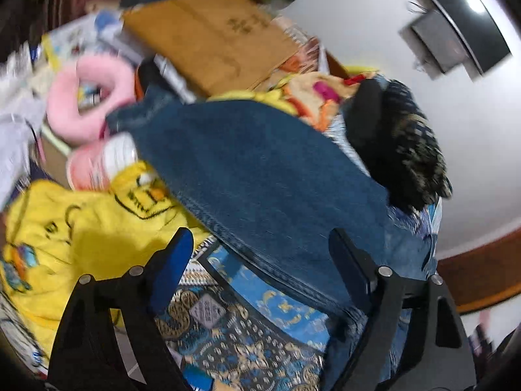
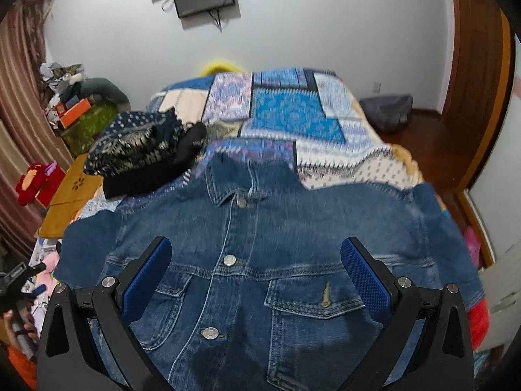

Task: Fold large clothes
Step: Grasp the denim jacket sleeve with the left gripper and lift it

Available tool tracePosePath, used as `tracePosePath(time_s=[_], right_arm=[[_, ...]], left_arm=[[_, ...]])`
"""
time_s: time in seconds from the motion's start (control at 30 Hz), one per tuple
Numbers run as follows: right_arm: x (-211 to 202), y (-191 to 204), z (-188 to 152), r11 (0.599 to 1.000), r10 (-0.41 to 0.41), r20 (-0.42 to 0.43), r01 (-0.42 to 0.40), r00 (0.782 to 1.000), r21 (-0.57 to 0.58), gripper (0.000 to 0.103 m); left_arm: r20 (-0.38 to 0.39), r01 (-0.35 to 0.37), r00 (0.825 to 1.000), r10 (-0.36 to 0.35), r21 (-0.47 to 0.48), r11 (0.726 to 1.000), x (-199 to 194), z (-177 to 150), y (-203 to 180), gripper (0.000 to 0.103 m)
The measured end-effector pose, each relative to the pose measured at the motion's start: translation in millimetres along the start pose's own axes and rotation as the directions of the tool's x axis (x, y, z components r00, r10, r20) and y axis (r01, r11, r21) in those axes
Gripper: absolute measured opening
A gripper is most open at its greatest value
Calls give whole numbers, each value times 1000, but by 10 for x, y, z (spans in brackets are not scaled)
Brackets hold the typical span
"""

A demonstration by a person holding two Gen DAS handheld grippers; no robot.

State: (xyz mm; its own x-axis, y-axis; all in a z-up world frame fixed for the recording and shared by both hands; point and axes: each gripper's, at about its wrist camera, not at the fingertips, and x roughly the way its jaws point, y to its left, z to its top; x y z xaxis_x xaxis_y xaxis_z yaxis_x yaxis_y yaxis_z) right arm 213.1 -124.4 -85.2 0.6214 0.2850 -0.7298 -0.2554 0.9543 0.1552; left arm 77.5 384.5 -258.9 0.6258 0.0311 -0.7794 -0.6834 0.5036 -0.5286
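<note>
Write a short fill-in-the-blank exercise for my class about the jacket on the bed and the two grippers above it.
1. The denim jacket lies with its buttoned ____ side facing up.
2. It rests on a patchwork ____.
3. The right gripper has its jaws ____, with nothing held.
4. Beside the jacket's sleeve, the left gripper sees a ____ garment with printed cartoons.

Missing words: front; bedspread; open; yellow

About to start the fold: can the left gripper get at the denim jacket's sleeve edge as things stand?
Probably yes. The left gripper has its jaws open with the hem of the denim jacket sleeve lying between them, nothing on top. The yellow garment lies beside it, clear of the edge.
</note>
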Motion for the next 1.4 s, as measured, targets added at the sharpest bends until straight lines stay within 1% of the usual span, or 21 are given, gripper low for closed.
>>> tracePosePath(time_s=[0.07,0.1,0.17,0.23,0.3,0.33,0.4,0.47,0.5,0.53,0.57,0.63,0.73,0.83,0.93,1.0,1.07,1.17,1.2,1.3,1.4], right_arm=[[55,-17,3,1000,-3,-15,3,1000,11,103],[74,-23,6,1000,-5,-22,5,1000,14,103],[118,-25,36,1000,-6,-30,6,1000,14,103],[139,-31,51,1000,-11,-34,12,999,12,103],[155,-27,55,1000,-21,-36,21,999,6,103],[168,-30,63,1000,-23,-37,24,999,3,103],[186,-41,67,1000,-24,-46,24,999,5,103],[184,-52,63,1000,-20,-49,20,999,5,103],[185,-48,66,1000,-17,-48,17,999,2,103],[177,-45,67,1000,-14,-45,14,999,-3,103],[163,-46,65,1000,-16,-41,16,999,-10,103],[141,-39,71,999,-27,-35,26,999,-20,103],[93,-44,76,999,-31,-23,30,999,-36,103],[54,-56,83,998,-29,-17,28,999,-53,103],[4,-60,84,997,-33,-1,33,999,-74,103],[-23,-67,80,995,-37,9,37,999,-90,103],[-38,-84,73,994,-40,15,41,999,-103,103],[-41,-130,47,993,-43,12,44,999,-108,103],[-50,-145,34,993,-41,9,41,999,-107,103],[-67,-200,-2,994,-30,-1,29,1000,-103,103],[-105,-249,-37,993,-26,-4,25,1000,-112,103]], left_arm=[[-39,31,999,-34,-64,997,190,64,157,75],[-52,39,998,-44,-87,995,263,101,222,74],[-69,35,997,-45,-137,990,399,149,347,74],[-74,-5,997,-8,-176,984,534,189,446,74],[-88,-54,995,38,-189,981,643,219,486,65],[-95,-70,994,53,-187,980,700,235,493,57],[-90,-81,994,65,-188,979,746,251,482,46],[-65,-93,994,83,-168,981,731,276,432,30],[-44,-109,994,104,-152,982,690,280,378,26],[-25,-115,993,113,-137,984,643,284,316,19],[-6,-98,995,98,-120,988,590,296,244,12],[33,-86,995,90,-97,992,466,336,124,11],[124,-92,988,93,-18,996,171,379,-186,10],[198,-46,980,33,64,997,-92,418,-579,9],[267,-11,963,-40,186,983,-374,383,-1134,9],[277,28,955,-104,266,964,-512,315,-1489,9],[277,74,944,-179,351,933,-646,171,-1889,9],[221,153,930,-293,491,858,-709,-181,-2533,9],[196,171,929,-313,525,834,-687,-293,-2692,9],[85,214,937,-340,628,748,-507,-715,-3189,9],[-65,260,953,-297,683,683,-174,-1158,-3502,9]])
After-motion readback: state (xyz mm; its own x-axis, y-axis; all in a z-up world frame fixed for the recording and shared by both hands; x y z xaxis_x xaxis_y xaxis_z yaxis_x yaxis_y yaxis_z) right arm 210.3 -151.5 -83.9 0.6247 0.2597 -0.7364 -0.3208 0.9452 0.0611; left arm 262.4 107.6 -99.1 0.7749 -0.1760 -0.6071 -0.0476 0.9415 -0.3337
